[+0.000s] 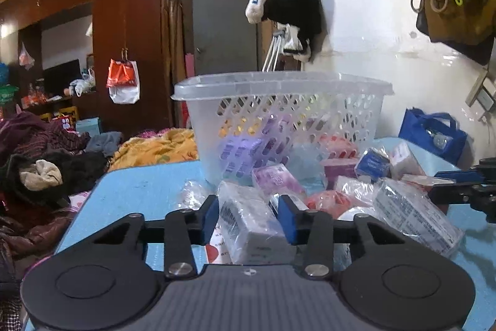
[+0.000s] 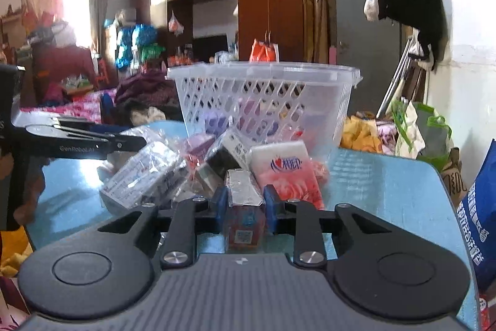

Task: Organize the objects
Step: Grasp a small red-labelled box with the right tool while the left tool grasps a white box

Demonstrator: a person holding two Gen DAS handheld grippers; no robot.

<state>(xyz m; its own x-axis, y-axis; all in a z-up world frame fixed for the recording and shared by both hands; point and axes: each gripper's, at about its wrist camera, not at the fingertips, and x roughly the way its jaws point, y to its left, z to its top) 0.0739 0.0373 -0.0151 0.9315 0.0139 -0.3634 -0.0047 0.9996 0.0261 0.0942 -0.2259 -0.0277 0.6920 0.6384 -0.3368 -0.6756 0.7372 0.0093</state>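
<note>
A clear plastic basket [image 1: 279, 110] stands on the blue table [image 1: 139, 194] and holds a few packets; it also shows in the right wrist view [image 2: 263, 101]. A pile of wrapped tissue packets [image 1: 341, 185] lies in front of it. My left gripper [image 1: 248, 216] is shut on a grey-white wrapped packet [image 1: 251, 222]. My right gripper [image 2: 243, 202] is shut on a small red packet in clear wrap [image 2: 245, 207]. A pink and white tissue pack [image 2: 285, 172] lies just beyond it. The other gripper shows at the right edge of the left wrist view [image 1: 465, 188] and at the left of the right wrist view [image 2: 77, 141].
A blue tote bag [image 1: 434, 135] stands at the table's far right corner by the white wall. A bed with heaped clothes [image 1: 46, 163] lies left of the table. A wardrobe [image 1: 124, 36] and a door stand behind. Bags sit on the floor to the right [image 2: 418, 132].
</note>
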